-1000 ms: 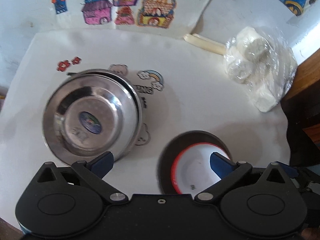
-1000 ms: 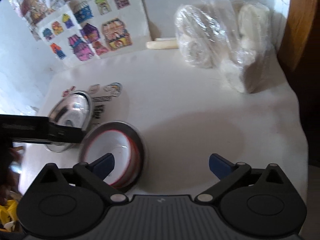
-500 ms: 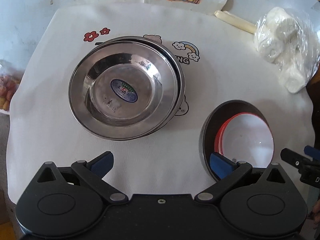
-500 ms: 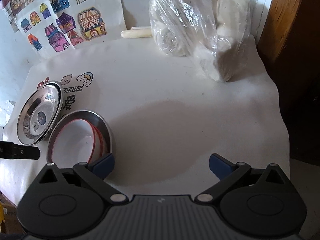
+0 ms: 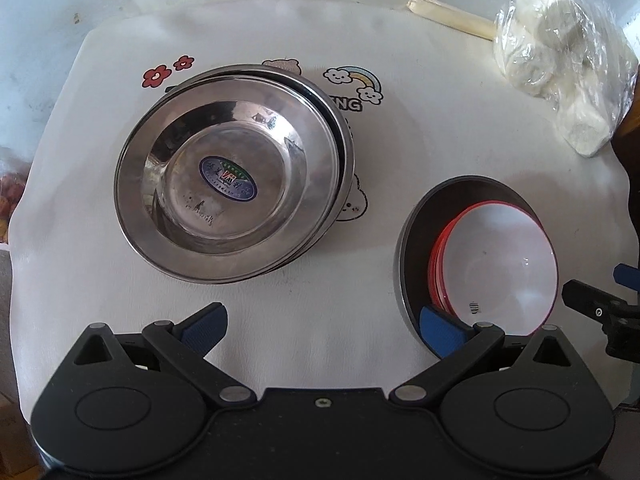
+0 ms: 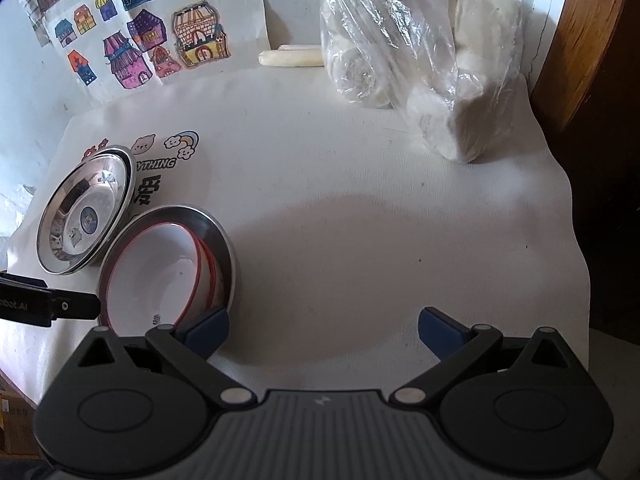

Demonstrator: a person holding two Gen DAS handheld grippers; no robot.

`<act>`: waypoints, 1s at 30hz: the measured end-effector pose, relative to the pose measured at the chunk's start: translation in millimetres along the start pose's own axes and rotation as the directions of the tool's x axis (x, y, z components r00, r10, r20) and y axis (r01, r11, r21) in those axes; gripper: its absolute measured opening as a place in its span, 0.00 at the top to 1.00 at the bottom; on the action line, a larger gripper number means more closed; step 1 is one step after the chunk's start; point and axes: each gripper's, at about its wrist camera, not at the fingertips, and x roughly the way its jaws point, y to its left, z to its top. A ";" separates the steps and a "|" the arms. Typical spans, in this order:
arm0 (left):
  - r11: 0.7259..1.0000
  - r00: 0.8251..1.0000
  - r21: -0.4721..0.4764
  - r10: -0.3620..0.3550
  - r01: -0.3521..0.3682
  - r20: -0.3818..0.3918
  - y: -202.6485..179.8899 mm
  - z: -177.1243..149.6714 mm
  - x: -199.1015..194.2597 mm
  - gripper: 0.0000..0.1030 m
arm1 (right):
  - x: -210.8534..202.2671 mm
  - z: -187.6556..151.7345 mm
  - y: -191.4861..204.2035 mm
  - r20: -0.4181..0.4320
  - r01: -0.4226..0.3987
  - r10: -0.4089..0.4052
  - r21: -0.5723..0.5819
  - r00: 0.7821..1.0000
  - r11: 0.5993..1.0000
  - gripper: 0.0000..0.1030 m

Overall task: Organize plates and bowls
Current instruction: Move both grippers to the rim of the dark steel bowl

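A stack of steel plates (image 5: 232, 184) lies on the white cloth, left of centre in the left wrist view; it also shows in the right wrist view (image 6: 84, 216). To its right a steel bowl (image 5: 416, 224) holds nested white bowls with red rims (image 5: 500, 260); these show in the right wrist view too (image 6: 156, 276). My left gripper (image 5: 322, 322) is open and empty, above the cloth in front of both stacks. My right gripper (image 6: 324, 326) is open and empty, to the right of the bowls.
A clear bag of white lumps (image 6: 424, 68) sits at the back right by a wooden edge (image 6: 588, 40). A pale stick (image 5: 448, 16) lies at the back. Drawings of coloured houses (image 6: 152, 40) lean on the wall.
Both grippers have pulled back and up from the table. The plates and bowls now sit further from the left gripper. Nothing on the cloth has moved.
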 end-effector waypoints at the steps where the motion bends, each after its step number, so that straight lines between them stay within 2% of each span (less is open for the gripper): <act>1: 1.000 1.000 0.002 0.002 -0.002 -0.002 -0.2 0.4 0.7 0.01 | 0.2 0.3 0.1 0.000 -0.001 0.001 -0.001 1.000 1.000 0.00; 17: 1.000 1.000 0.019 0.013 -0.012 -0.015 -5.4 4.5 7.0 0.01 | 13.3 5.6 8.8 -0.016 -0.019 0.019 -0.037 1.000 0.999 0.00; 30: 1.000 1.000 0.019 0.014 -0.014 -0.018 -4.2 5.9 7.9 0.01 | 30.6 12.7 19.7 -0.023 0.033 -0.035 -0.098 0.999 0.995 0.00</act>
